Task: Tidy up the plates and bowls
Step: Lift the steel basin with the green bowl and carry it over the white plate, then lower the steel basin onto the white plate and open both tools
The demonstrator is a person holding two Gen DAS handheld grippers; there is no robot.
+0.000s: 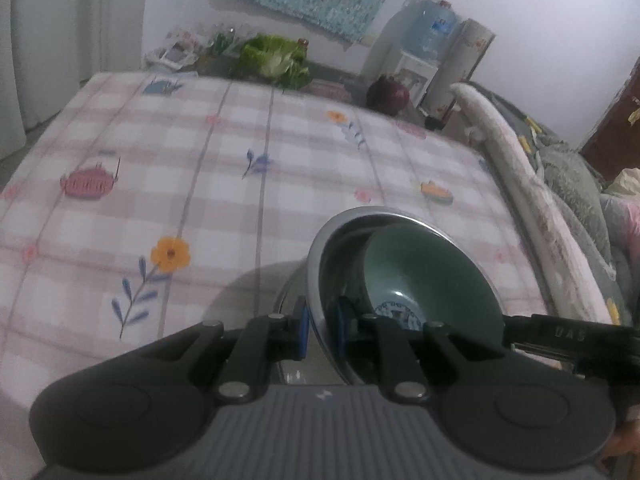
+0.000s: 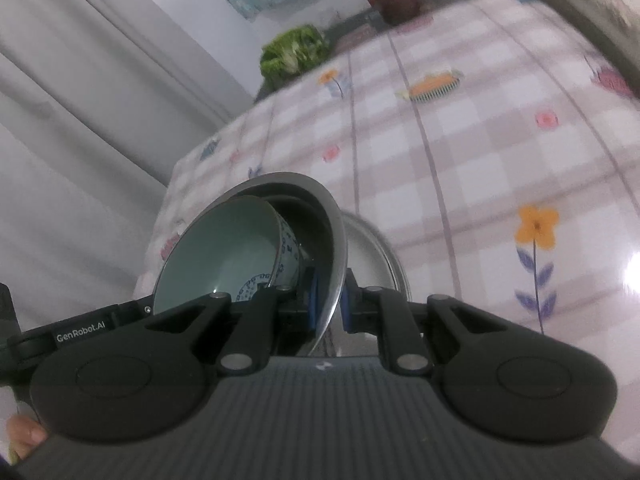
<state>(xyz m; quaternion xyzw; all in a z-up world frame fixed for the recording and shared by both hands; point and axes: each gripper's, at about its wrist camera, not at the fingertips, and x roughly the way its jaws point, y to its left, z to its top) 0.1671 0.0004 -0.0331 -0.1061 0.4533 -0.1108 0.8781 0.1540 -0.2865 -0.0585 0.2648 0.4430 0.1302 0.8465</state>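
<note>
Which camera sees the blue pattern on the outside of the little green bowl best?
The right wrist view. There the green bowl tilts inside the metal bowl, so its white outer wall with blue print shows. The left wrist view shows mostly the green bowl's inside, with only a blue mark at the bottom.

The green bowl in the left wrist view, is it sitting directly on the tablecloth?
No, the green bowl sits nested inside the metal bowl, whose rim the left gripper clamps.
</note>
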